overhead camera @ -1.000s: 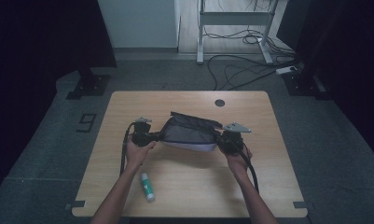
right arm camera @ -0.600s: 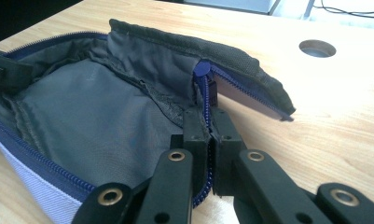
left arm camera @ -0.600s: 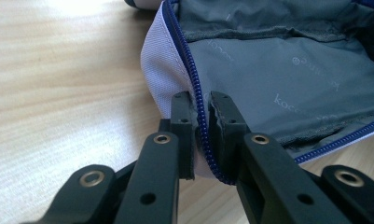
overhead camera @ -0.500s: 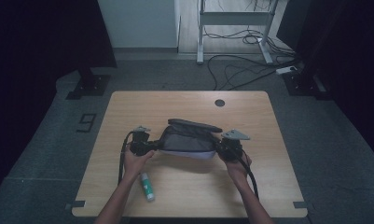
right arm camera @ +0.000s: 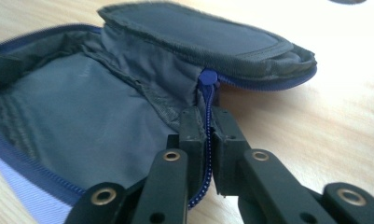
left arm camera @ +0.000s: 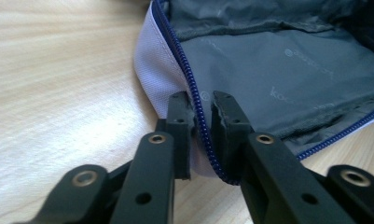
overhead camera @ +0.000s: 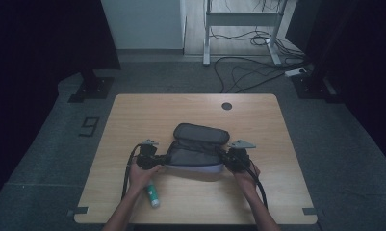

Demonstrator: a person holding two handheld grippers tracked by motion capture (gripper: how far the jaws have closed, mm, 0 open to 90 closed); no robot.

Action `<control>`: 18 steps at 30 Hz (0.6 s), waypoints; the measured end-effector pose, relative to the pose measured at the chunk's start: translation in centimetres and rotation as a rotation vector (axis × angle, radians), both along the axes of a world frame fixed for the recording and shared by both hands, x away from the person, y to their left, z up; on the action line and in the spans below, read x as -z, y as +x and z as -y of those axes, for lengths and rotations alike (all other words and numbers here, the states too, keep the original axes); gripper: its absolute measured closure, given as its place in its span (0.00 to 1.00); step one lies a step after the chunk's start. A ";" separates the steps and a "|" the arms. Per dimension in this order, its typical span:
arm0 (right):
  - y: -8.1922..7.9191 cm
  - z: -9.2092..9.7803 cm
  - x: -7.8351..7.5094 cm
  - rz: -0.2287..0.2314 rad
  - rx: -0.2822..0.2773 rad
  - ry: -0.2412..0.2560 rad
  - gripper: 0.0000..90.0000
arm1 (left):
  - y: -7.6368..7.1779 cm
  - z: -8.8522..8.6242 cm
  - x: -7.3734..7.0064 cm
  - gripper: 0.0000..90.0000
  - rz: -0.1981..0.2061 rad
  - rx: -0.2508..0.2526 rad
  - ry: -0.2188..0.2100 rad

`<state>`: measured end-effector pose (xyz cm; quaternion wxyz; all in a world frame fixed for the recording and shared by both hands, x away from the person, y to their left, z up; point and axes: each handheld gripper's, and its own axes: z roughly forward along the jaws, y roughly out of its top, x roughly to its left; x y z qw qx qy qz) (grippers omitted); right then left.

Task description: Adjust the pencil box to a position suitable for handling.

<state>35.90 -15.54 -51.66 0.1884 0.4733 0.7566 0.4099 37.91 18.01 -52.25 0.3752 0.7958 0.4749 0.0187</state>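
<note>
two grippers, our left gripper and right gripper, each clamp the soft pouch by its blue zipper edge, beside the tube.

Black two-finger grippers: left gripper, right gripper; brass-ringed screw holes, grey three-cornered top plates, black trailing cables; bare forearms.

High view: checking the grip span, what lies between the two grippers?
The open grey pouch spans from left gripper to right gripper.
</note>
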 end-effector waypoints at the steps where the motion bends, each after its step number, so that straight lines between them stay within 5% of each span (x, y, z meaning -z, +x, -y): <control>1: 0.0 0.1 0.2 -0.006 0.002 -0.006 0.91 | 0.0 0.1 0.0 0.84 0.000 0.000 -0.004; 6: 0.2 0.3 0.8 -0.018 0.005 -0.027 0.84 | -0.1 0.2 0.0 0.73 -0.001 -0.013 -0.010; 11: 0.1 0.4 0.8 0.002 0.017 -0.027 0.76 | -0.2 0.1 0.0 0.44 0.020 -0.045 -0.024; 18: -0.4 0.9 0.4 0.044 0.051 -0.020 0.64 | -0.5 -0.7 -0.5 0.35 0.058 -0.070 -0.067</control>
